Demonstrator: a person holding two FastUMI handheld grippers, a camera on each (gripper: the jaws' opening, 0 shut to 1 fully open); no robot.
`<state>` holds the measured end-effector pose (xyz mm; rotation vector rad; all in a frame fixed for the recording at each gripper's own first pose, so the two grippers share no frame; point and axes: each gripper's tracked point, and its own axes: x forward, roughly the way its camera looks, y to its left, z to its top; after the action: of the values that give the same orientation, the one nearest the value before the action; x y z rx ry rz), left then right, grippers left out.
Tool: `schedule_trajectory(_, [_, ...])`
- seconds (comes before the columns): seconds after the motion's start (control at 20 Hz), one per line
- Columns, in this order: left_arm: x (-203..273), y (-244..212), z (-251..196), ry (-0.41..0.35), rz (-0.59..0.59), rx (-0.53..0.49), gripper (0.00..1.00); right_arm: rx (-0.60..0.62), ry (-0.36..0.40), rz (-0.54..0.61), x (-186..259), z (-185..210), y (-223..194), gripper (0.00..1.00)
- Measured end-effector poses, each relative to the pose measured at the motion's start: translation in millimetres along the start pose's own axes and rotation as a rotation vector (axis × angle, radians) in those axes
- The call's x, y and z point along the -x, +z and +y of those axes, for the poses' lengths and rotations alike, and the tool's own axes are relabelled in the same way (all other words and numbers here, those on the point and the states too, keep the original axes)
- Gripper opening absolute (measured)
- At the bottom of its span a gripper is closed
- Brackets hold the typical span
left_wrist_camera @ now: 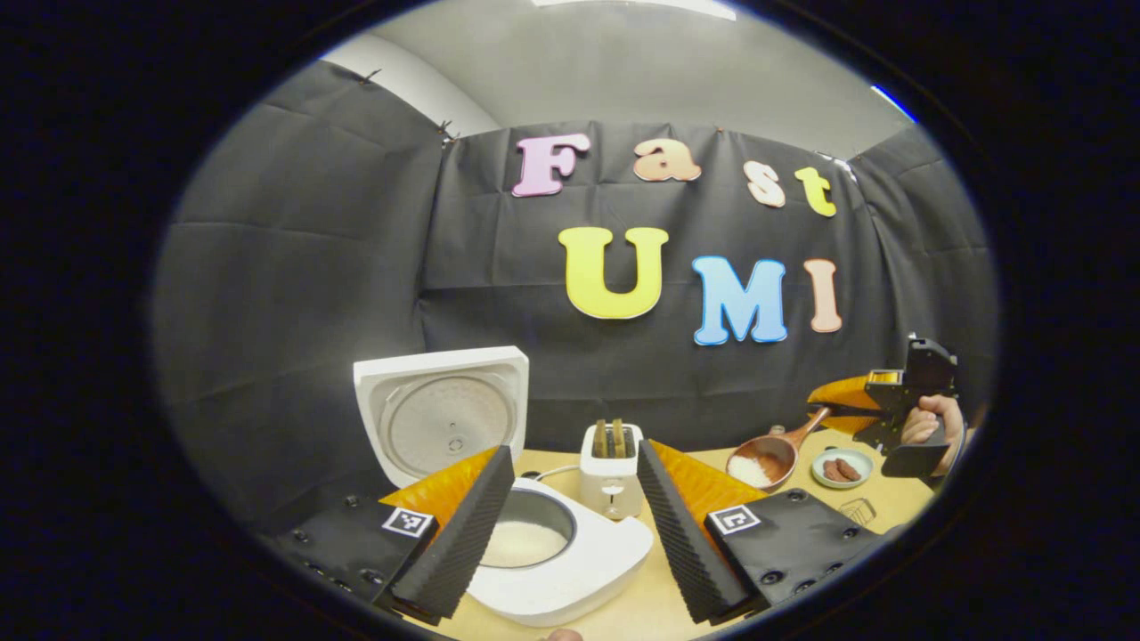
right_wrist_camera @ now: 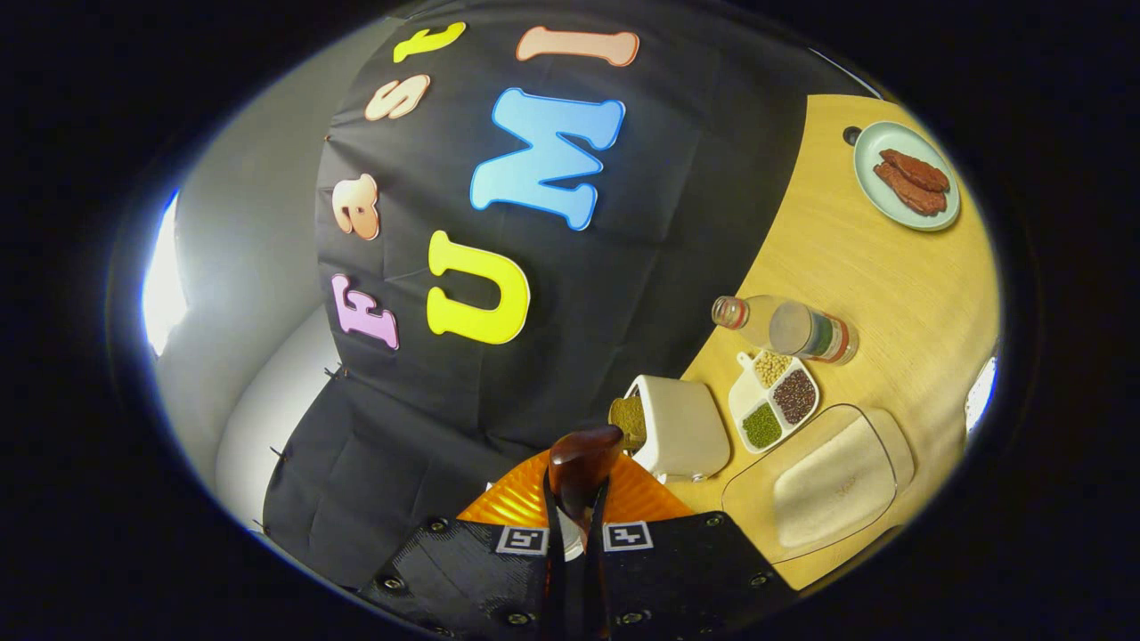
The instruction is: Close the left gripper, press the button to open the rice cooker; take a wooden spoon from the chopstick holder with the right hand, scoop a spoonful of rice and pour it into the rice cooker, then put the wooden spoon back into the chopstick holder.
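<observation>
White rice cooker point(left_wrist_camera: 570, 552); brown wooden spoon point(left_wrist_camera: 766, 456); white rice point(left_wrist_camera: 748, 470).

Black screwed gripper bodies point(left_wrist_camera: 788, 543) (square coded markers), orange housings.

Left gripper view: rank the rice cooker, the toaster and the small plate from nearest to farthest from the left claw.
1. Rice cooker, lid up, its pot between the left claw fingers.
2. Toaster, just behind, centre.
3. Small plate, far right, near the right claw holding the wooden spoon.

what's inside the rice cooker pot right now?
White rice shows in the rice cooker pot, lid up. The left gripper finger covers the pot's left part; its depth can't be judged.
</observation>
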<state>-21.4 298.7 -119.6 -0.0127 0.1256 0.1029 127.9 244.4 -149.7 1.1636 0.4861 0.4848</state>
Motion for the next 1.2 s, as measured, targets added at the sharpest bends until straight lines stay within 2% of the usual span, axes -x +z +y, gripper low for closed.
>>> schedule_trajectory(0.5, [6.6,-25.6,66.1,0.044,0.024,0.011,0.96,0.049,0.054,0.091,-40.6,45.1,-47.4,0.08])
schedule_trajectory(0.95, [10.3,-38.4,88.1,0.077,0.037,-0.036,0.96,0.104,0.083,0.166,-100.4,77.4,-92.4,0.08])
schedule_trajectory(1.2, [14.0,-48.2,103.1,0.105,0.046,-0.044,0.96,0.233,0.068,0.238,-141.4,84.5,-135.4,0.08])
